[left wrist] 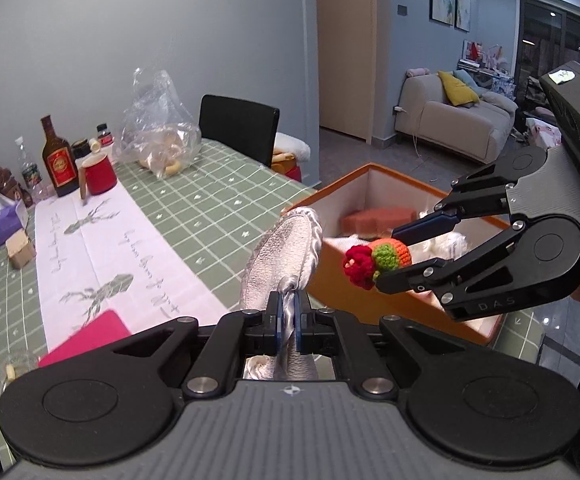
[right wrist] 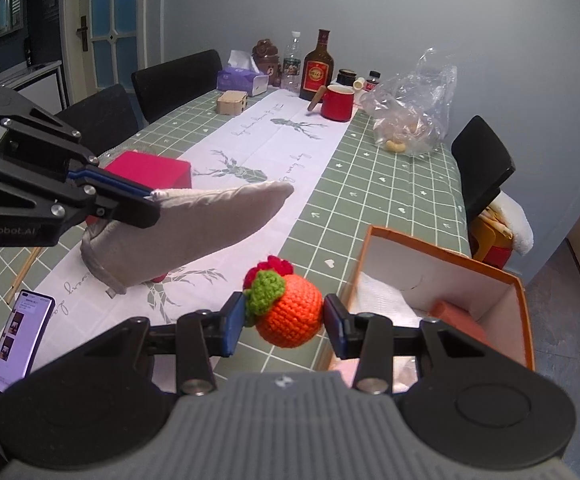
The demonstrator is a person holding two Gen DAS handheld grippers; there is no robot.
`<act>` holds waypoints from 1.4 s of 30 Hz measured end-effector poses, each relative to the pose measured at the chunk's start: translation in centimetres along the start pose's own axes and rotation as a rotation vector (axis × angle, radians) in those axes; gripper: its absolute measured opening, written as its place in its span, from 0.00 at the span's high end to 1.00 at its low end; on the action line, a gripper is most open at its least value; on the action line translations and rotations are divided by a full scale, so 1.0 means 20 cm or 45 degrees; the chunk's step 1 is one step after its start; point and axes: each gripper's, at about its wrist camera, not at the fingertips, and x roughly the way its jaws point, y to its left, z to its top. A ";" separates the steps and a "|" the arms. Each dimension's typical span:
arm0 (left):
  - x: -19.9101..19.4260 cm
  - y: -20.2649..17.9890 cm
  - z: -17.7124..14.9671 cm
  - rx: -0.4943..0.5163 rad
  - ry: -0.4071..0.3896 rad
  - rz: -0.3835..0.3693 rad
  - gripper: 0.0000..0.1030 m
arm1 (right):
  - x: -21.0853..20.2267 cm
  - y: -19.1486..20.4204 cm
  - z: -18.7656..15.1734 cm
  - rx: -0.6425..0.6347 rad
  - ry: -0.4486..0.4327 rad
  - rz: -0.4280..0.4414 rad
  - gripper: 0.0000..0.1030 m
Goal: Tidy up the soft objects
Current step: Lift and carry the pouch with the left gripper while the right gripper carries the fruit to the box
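- Left wrist view, bottom centre: left gripper (left wrist: 289,326) pinched tight on the edge of a grey oven mitt (left wrist: 280,256); blue pads nearly meet on the fabric.
- Mitt stands up from the jaws toward the frame centre, its tip in front of the near corner of the orange box (left wrist: 318,256).
- Right of centre: right gripper (left wrist: 390,254) comes in from the right edge, clamped on a crochet ball (left wrist: 386,256), orange with a green and red tuft. Ball appears over the box's near wall.
- Box interior is white; an orange block (left wrist: 378,218) and pale cloth lie inside.
- Left half: table (left wrist: 218,204) with green checked cloth and a white runner (left wrist: 102,240). Upper left: brown bottle (left wrist: 59,160), red mug (left wrist: 99,174), clear plastic bag (left wrist: 158,132). Pink box (left wrist: 86,340) at lower left.

- Right wrist view, bottom centre: right gripper (right wrist: 284,322), both pads pressing the sides of the crochet ball (right wrist: 288,312); tuft faces upper left.
- Ball hangs above the table, just left of the orange box (right wrist: 446,256), which fills the lower right.
- Left edge: left gripper (right wrist: 152,196) closed on the mitt's (right wrist: 194,228) cuff end; mitt points right toward the centre, lifted off the runner.
- Pink box (right wrist: 150,168) behind the mitt. Phone (right wrist: 20,340), screen lit, at lower left.
- Top centre: bottle (right wrist: 319,68), mug (right wrist: 338,102), tissue box (right wrist: 242,80); plastic bag (right wrist: 414,108) to the upper right.
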 end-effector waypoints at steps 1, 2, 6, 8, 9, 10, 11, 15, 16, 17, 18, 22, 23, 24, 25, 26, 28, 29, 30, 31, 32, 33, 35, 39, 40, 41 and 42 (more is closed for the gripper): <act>-0.01 -0.02 0.03 0.011 -0.009 -0.004 0.94 | -0.03 -0.02 0.01 0.009 -0.011 -0.003 0.59; -0.02 -0.04 0.07 0.020 -0.018 -0.011 0.94 | -0.05 -0.04 0.02 0.017 -0.024 -0.009 0.59; -0.07 -0.12 0.23 0.072 -0.072 -0.036 0.94 | -0.18 -0.13 0.08 0.035 -0.084 -0.042 0.59; -0.10 -0.16 0.32 0.100 -0.109 -0.043 0.94 | -0.25 -0.19 0.12 0.025 -0.099 -0.073 0.59; -0.11 -0.18 0.36 0.113 -0.127 -0.049 0.94 | -0.28 -0.22 0.13 0.014 -0.102 -0.095 0.59; -0.12 -0.21 0.41 0.127 -0.148 -0.057 0.94 | -0.32 -0.25 0.15 0.003 -0.105 -0.122 0.59; -0.13 -0.24 0.46 0.140 -0.167 -0.062 0.94 | -0.35 -0.28 0.17 -0.006 -0.108 -0.146 0.59; -0.14 -0.34 0.60 0.188 -0.228 -0.094 0.94 | -0.48 -0.41 0.22 -0.030 -0.118 -0.217 0.59; -0.14 -0.37 0.64 0.203 -0.237 -0.102 0.94 | -0.50 -0.44 0.23 -0.037 -0.118 -0.232 0.59; -0.13 -0.40 0.67 0.220 -0.244 -0.103 0.94 | -0.53 -0.47 0.24 -0.046 -0.117 -0.248 0.59; -0.13 -0.42 0.70 0.240 -0.252 -0.099 0.94 | -0.54 -0.49 0.25 -0.058 -0.114 -0.266 0.59; -0.06 -0.49 0.78 0.267 -0.282 -0.103 0.94 | -0.58 -0.59 0.28 -0.093 -0.097 -0.320 0.59; -0.02 -0.51 0.80 0.268 -0.283 -0.104 0.94 | -0.57 -0.62 0.27 -0.092 -0.089 -0.322 0.59; 0.02 -0.52 0.81 0.267 -0.281 -0.106 0.94 | -0.56 -0.64 0.27 -0.090 -0.078 -0.321 0.59; 0.06 -0.53 0.82 0.264 -0.276 -0.105 0.94 | -0.54 -0.66 0.27 -0.087 -0.063 -0.318 0.59; 0.11 -0.54 0.82 0.264 -0.266 -0.103 0.94 | -0.52 -0.69 0.26 -0.085 -0.049 -0.317 0.59; 0.20 -0.57 0.83 0.277 -0.236 -0.094 0.94 | -0.46 -0.73 0.24 -0.080 -0.019 -0.313 0.59; 0.24 -0.59 0.83 0.284 -0.219 -0.086 0.94 | -0.43 -0.75 0.23 -0.075 -0.005 -0.310 0.59; 0.28 -0.60 0.82 0.288 -0.202 -0.080 0.94 | -0.40 -0.77 0.22 -0.071 0.010 -0.304 0.59; 0.32 -0.61 0.82 0.292 -0.183 -0.073 0.94 | -0.36 -0.79 0.21 -0.067 0.028 -0.298 0.59; 0.36 -0.62 0.81 0.292 -0.167 -0.066 0.94 | -0.32 -0.81 0.20 -0.062 0.046 -0.293 0.59; 0.40 -0.62 0.80 0.290 -0.149 -0.059 0.94 | -0.28 -0.83 0.19 -0.057 0.065 -0.290 0.59; 0.48 -0.62 0.79 0.301 -0.113 -0.040 0.94 | -0.19 -0.86 0.16 -0.047 0.099 -0.277 0.59; 0.60 -0.60 0.76 0.313 -0.046 -0.007 0.94 | -0.04 -0.91 0.12 -0.017 0.147 -0.246 0.59; 0.63 -0.60 0.76 0.314 -0.027 0.003 0.94 | 0.00 -0.92 0.12 -0.012 0.160 -0.237 0.59; 0.66 -0.59 0.74 0.316 -0.010 0.011 0.94 | 0.04 -0.93 0.11 -0.006 0.171 -0.228 0.59; 0.68 -0.58 0.73 0.318 0.007 0.016 0.94 | 0.07 -0.94 0.10 -0.004 0.181 -0.220 0.59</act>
